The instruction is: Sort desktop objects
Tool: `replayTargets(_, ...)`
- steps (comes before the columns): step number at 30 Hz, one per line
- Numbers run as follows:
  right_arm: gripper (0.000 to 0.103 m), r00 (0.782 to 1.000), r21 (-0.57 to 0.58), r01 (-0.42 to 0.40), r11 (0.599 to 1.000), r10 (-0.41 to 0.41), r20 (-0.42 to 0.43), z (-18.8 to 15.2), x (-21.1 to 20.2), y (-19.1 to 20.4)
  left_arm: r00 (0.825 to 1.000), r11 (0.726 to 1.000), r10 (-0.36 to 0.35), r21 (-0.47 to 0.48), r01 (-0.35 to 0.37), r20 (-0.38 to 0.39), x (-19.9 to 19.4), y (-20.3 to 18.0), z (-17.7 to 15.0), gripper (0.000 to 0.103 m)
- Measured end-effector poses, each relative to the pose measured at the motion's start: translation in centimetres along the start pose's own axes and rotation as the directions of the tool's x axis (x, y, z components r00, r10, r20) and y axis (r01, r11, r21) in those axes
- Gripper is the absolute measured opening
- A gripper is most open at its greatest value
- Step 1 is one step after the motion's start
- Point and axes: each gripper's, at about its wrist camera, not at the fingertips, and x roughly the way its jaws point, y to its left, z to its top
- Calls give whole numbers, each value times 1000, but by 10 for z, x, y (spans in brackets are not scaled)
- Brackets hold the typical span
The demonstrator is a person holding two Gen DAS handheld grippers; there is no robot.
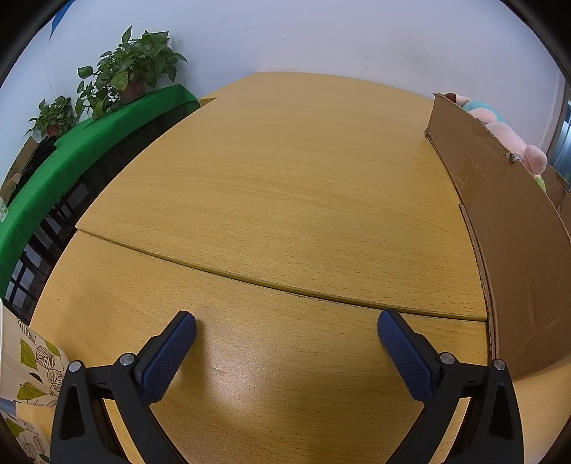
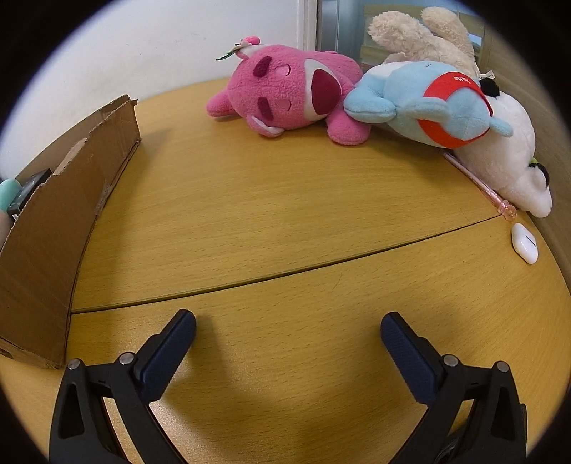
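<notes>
Sorting partly done: some things already sit in the box, several toys wait on the desk.

Both claws are released and empty: the left gripper (image 1: 286, 326) hovers over bare desk (image 1: 278, 185), and the right gripper (image 2: 288, 326) stands just as wide over open wood. The cardboard box (image 2: 60, 221) stands at the left of the right-wrist view, and soft toys (image 1: 499, 128) and a dark object (image 2: 26, 191) show above its walls, so part of the job looks finished. Left on the desk at the far right are the pink plush (image 2: 292, 94), the blue plush (image 2: 428, 103), the cream plush (image 2: 421, 34) behind them and the white plush (image 2: 510, 157), lying in a touching heap, with a pink pen (image 2: 478, 180) alongside the white one and a white earbud case (image 2: 524, 242) nearer. Nothing is yet held.
</notes>
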Motion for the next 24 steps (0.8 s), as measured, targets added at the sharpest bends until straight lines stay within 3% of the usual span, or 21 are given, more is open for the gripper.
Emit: replayTargets(24,103,1000,1,-1,1000,1,0,1,2,-1,1000,1000,-1,-1,1,1,0,1,0,103)
